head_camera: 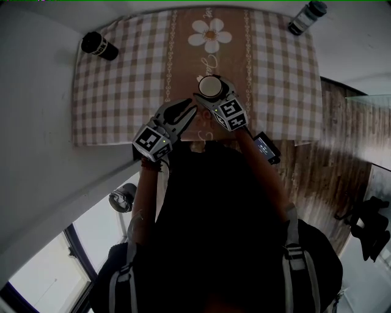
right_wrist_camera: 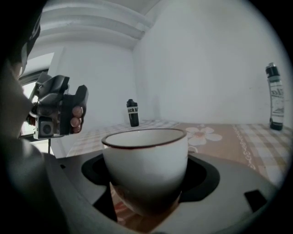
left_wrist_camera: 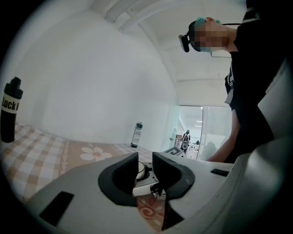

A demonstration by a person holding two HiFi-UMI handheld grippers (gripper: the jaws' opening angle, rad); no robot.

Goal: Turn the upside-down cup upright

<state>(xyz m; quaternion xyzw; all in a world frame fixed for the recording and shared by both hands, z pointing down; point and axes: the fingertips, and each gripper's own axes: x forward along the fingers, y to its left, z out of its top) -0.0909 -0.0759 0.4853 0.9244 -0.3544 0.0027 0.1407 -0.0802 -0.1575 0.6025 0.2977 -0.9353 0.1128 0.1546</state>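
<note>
A white cup (head_camera: 211,85) with a brown rim stands mouth-up between the jaws of my right gripper (head_camera: 212,96), just above the near middle of the checked tablecloth (head_camera: 122,92). In the right gripper view the cup (right_wrist_camera: 145,155) fills the gap and both jaws of the right gripper (right_wrist_camera: 146,185) press on its sides. My left gripper (head_camera: 188,112) hovers just left of the cup and points toward it. In its own view the left gripper (left_wrist_camera: 145,170) shows a narrow gap with nothing gripped, and the cup (left_wrist_camera: 141,170) shows through it.
A black bottle (head_camera: 99,46) stands at the cloth's far left corner. A grey bottle with a dark cap (head_camera: 307,17) stands at the far right corner. A flower print (head_camera: 211,33) marks the cloth's middle strip. A small black device (head_camera: 266,147) sits at the table's near edge, with wooden floor (head_camera: 330,165) to the right.
</note>
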